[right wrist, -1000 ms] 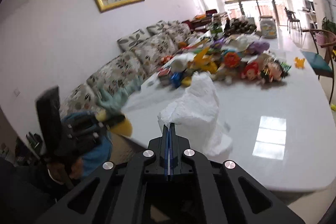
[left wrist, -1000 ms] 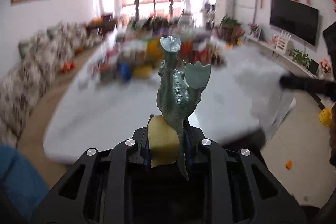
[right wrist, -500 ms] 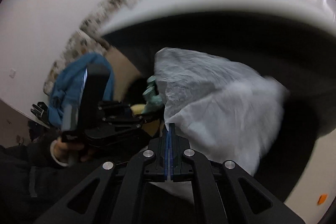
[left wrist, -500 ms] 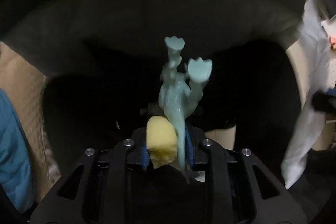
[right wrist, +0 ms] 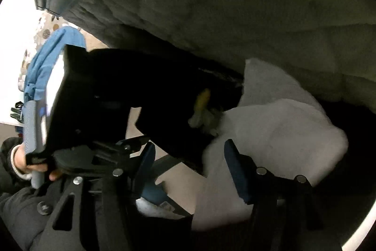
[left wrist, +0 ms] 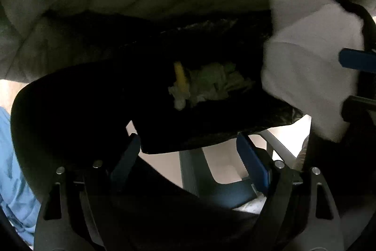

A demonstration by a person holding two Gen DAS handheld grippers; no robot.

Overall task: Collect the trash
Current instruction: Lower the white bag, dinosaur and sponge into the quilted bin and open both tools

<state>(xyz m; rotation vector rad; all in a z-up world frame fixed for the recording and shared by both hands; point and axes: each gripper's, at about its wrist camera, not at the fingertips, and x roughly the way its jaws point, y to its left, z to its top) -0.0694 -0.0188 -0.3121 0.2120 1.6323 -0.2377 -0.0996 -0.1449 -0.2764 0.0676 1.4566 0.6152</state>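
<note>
Right, I have both tongs spread wide with nothing between them. My left gripper (left wrist: 188, 149) looks into the dark mouth of the bin bag (left wrist: 211, 114), where a yellow piece (left wrist: 179, 78) and some crumpled pale scraps (left wrist: 211, 84) lie inside. The white wad (right wrist: 270, 133) sits at the bag's right edge, just ahead of my right gripper (right wrist: 190, 157). I judge it half in and half over the lip, though the dim light makes that hard to confirm. To finish the drop well, I would nudge the wad inward with one right fingertip (right wrist: 231, 152). I would keep the left tongs clear of the bag's rim so they don't snag the film or pull the opening shut.
</note>
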